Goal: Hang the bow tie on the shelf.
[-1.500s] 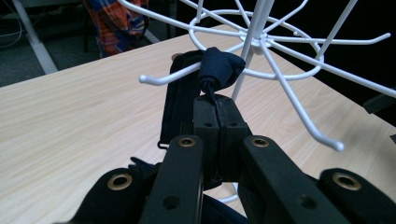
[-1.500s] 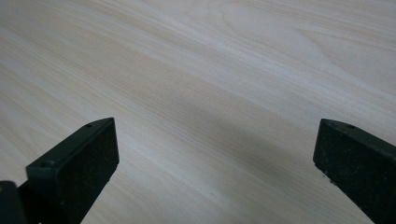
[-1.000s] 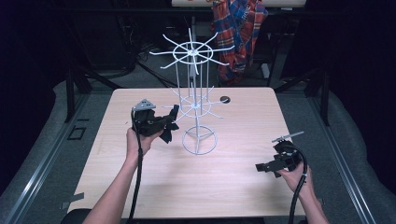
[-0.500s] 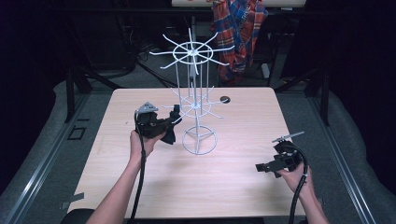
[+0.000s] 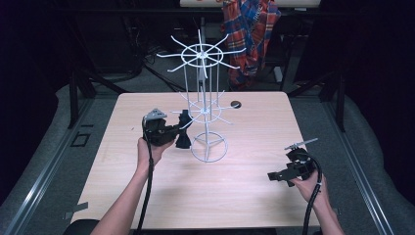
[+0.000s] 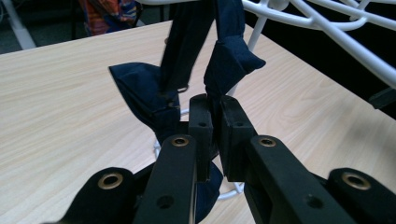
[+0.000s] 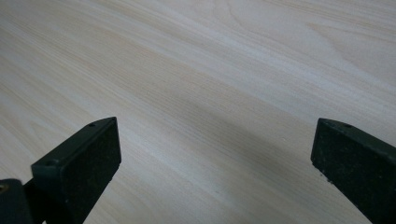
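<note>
A white wire rack (image 5: 209, 147) with a spoked wheel on top stands mid-table; its arms cross the top of the left gripper view (image 6: 327, 28). My left gripper (image 5: 182, 128) is just left of the rack's lower spokes and is shut on a dark blue cloth (image 5: 184, 141). Seen along its jaws, the left gripper (image 6: 212, 105) pinches a fold of the cloth (image 6: 140, 88), and two strips of it run up out of frame. My right gripper (image 5: 274, 176) rests low near the table's right front, open (image 7: 215, 154) over bare wood with nothing between its jaws.
The light wooden table (image 5: 244, 196) has a small dark round spot (image 5: 236, 104) behind the rack. A plaid cloth (image 5: 249, 29) hangs beyond the far edge. Dark floor and metal rails surround the table.
My left gripper has edged slightly right toward the rack with the cloth in it. The right gripper has stayed put.
</note>
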